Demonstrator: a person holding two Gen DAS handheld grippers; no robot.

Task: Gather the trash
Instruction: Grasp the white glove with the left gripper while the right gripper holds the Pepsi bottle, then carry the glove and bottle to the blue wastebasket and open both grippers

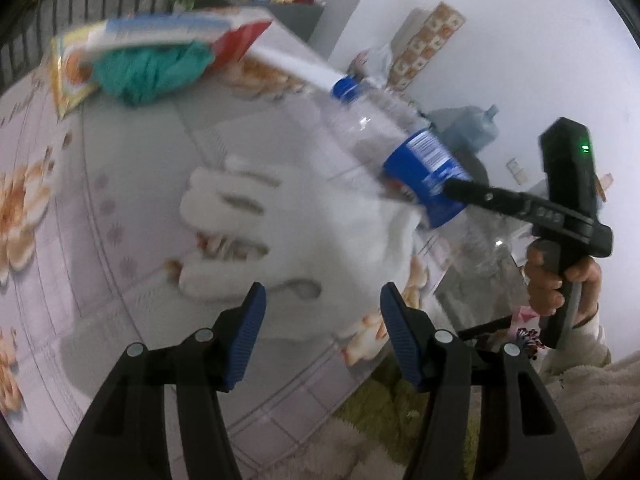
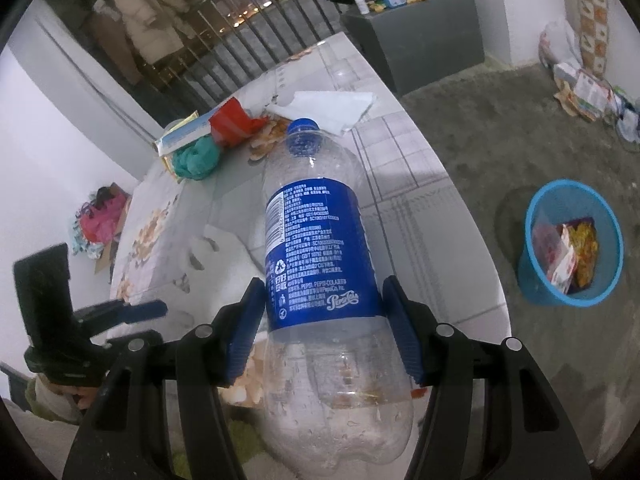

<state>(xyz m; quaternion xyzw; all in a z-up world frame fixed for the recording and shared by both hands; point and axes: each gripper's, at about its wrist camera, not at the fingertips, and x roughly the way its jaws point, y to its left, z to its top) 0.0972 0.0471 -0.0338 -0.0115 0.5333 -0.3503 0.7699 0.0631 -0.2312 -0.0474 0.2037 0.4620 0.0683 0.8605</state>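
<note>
One clear, blue-labelled bottle (image 2: 320,264) sits clamped in the right gripper (image 2: 324,328).

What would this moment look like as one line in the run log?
task: collect trash | right gripper: shut on bottle | left gripper: open over white glove | bin: on floor, holds wrappers

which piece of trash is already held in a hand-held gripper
The empty plastic bottle with the blue label: the right hand-held gripper is shut on it. The white glove, teal cloth and red wrapper lie on the table.
</note>
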